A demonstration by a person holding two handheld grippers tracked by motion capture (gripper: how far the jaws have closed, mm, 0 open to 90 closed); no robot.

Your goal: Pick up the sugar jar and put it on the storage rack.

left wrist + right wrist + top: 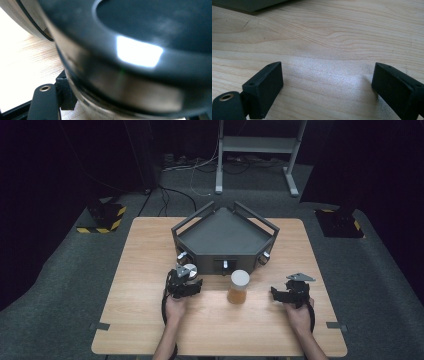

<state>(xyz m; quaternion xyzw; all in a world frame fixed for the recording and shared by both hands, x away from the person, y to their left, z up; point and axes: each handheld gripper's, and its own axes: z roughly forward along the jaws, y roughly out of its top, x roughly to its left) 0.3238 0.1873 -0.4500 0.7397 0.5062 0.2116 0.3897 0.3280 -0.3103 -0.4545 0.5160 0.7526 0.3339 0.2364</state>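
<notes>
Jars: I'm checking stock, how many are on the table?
2: the amber jar stands mid-table before the grey tray; a metal-lidded jar sits in the left gripper.

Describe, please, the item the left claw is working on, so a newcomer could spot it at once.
On the wooden table, find the dark angular tray. Just before its left front corner, in the left claw, sits a small round metal tin: silver and squat, unlike the taller amber jar beside it.

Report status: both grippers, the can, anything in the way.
Left gripper shut on can. Right gripper open over table. Jar between them.
</notes>
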